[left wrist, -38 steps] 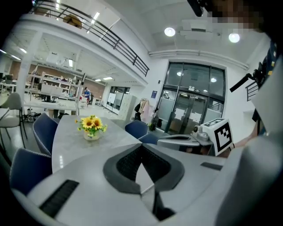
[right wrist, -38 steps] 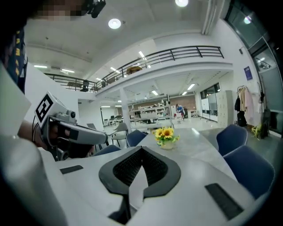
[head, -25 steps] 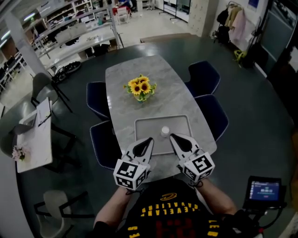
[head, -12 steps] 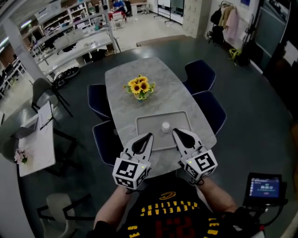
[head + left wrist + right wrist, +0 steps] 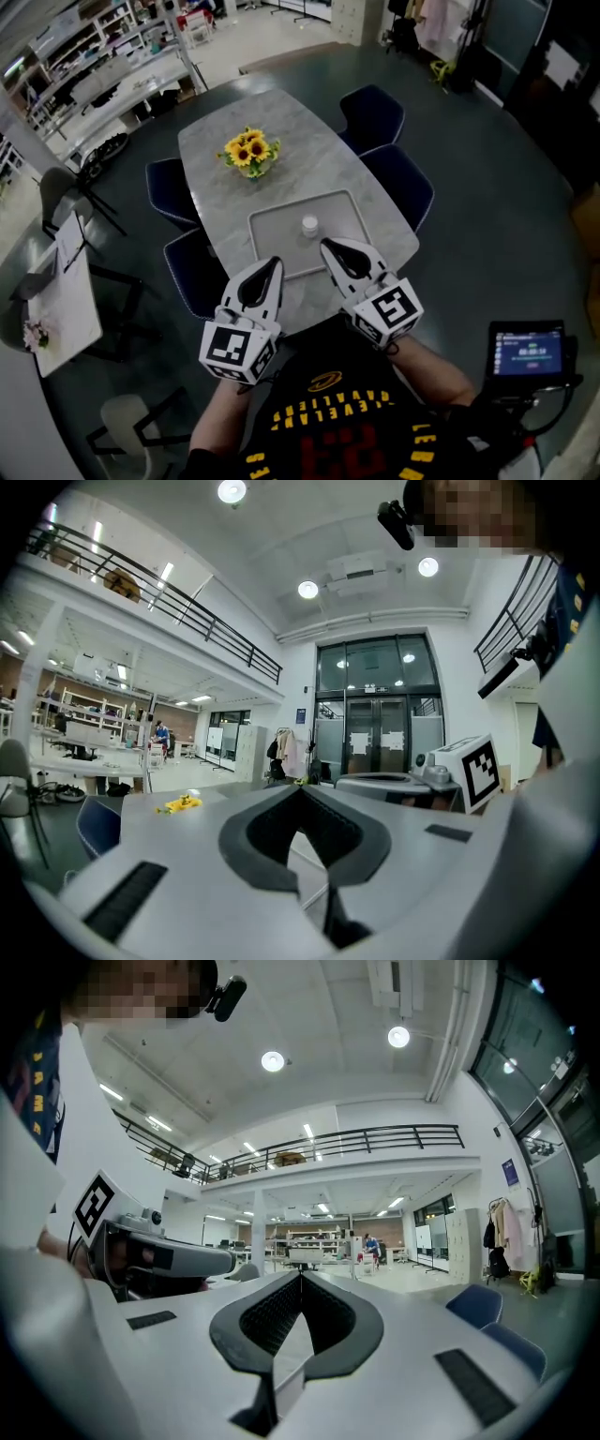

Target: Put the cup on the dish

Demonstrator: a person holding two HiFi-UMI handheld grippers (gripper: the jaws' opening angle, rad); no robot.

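Note:
A small white cup [image 5: 309, 225] stands upright on a shallow grey square tray [image 5: 272, 234] at the near end of the marble table [image 5: 281, 150]. I see no separate dish. My left gripper [image 5: 275, 262] hovers over the tray's near left edge, jaws shut and empty. My right gripper [image 5: 326, 244] hangs just near and right of the cup, also shut with nothing in it. Both point away from me. In the left gripper view the shut jaws [image 5: 300, 789] hide the cup. In the right gripper view the shut jaws [image 5: 301, 1277] hide it too.
A bunch of sunflowers [image 5: 247, 151] stands mid-table beyond the tray. Dark blue chairs [image 5: 398, 183] flank the table on both sides. A small screen [image 5: 527, 352] sits at my lower right. A side table with papers [image 5: 61, 300] is to the left.
The head view has shifted, so the table and both grippers sit further left in it. Both grippers stay shut and hold their places by the tray; the cup has not moved.

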